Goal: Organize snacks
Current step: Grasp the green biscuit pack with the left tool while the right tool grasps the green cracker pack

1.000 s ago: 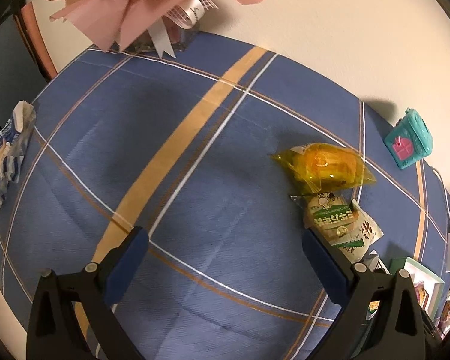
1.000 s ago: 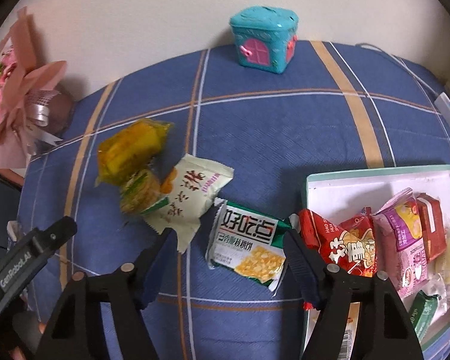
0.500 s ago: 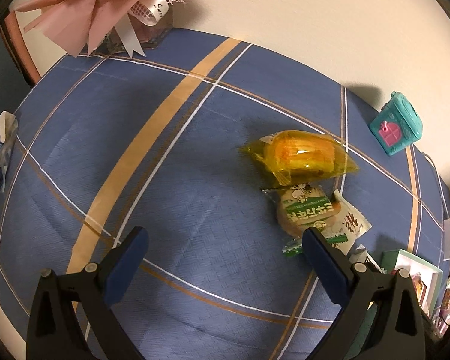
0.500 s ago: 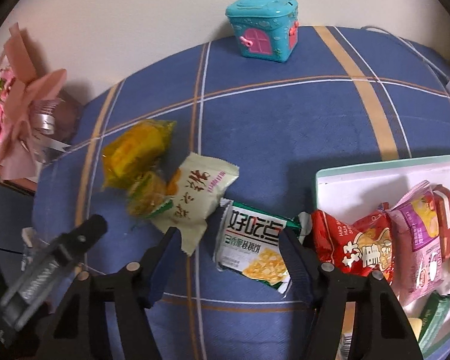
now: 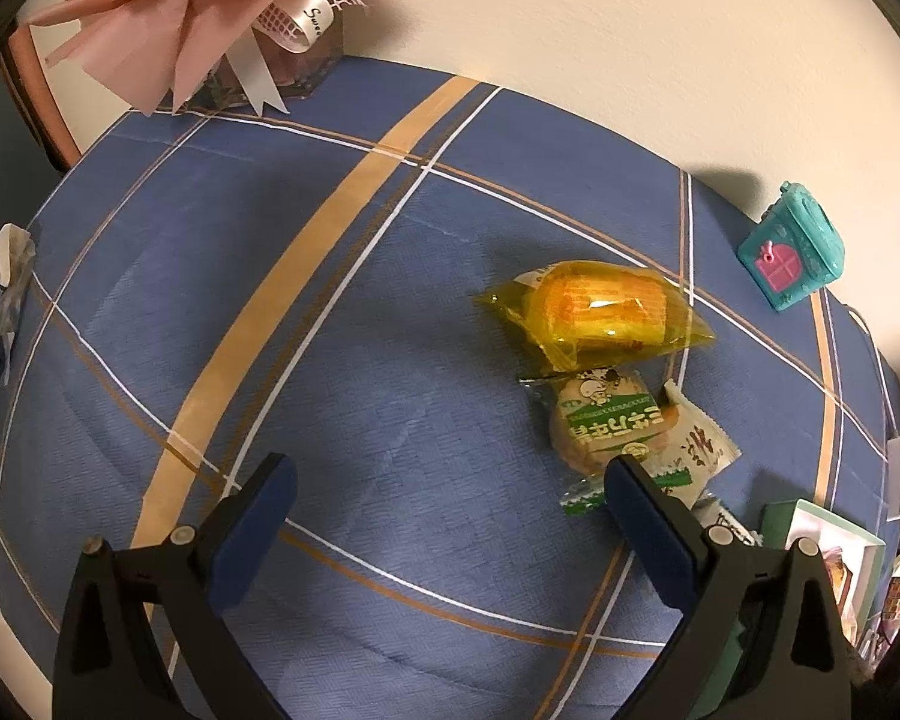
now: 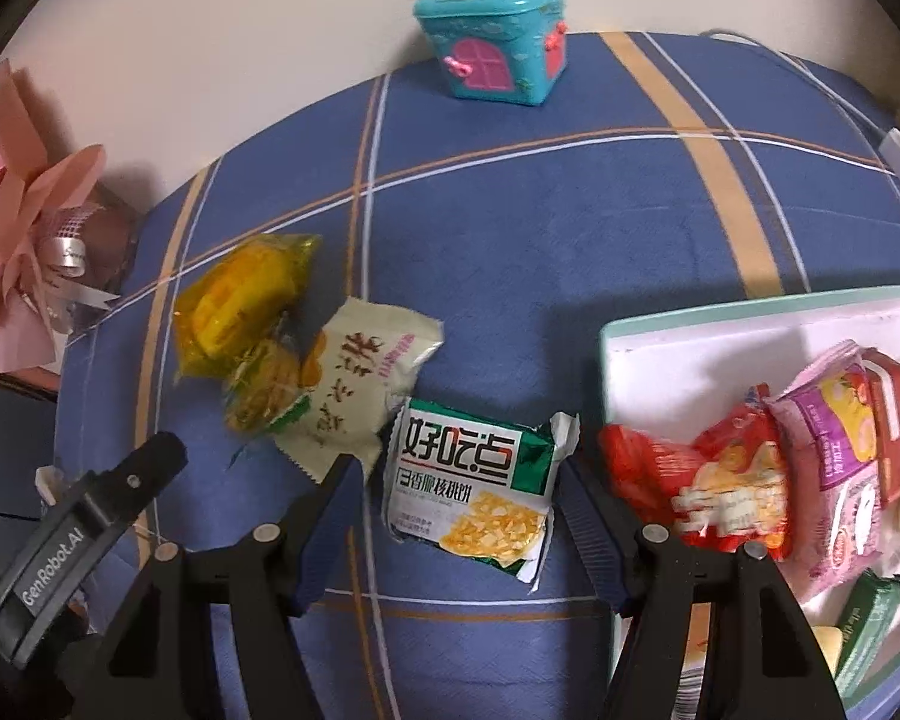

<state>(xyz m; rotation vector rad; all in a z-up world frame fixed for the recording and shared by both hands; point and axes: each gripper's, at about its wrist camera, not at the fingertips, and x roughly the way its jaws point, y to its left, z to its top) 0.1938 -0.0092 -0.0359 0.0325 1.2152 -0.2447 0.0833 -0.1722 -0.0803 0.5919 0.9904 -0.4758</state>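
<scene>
Right tongs (image 6: 456,483) narrowed, apart | left tongs (image 5: 447,480) apart | four loose snack packets | one tray (image 6: 708,324)

1. This looks like a room in a home: a table under a blue cotton tablecloth with tan and white plaid stripes (image 6: 510,228) stands against a plain cream wall (image 6: 240,30).
2. At the far left sits a bouquet wrapped in pink paper with white ribbon (image 5: 210,6), a personal keepsake.
3. At the far right stands a teal plastic toy house with pink doors (image 6: 495,54).
4. Loose wrapped snacks lie on the cloth, others in a white cardboard box with a mint-green rim (image 6: 720,315) at the near right.
</scene>
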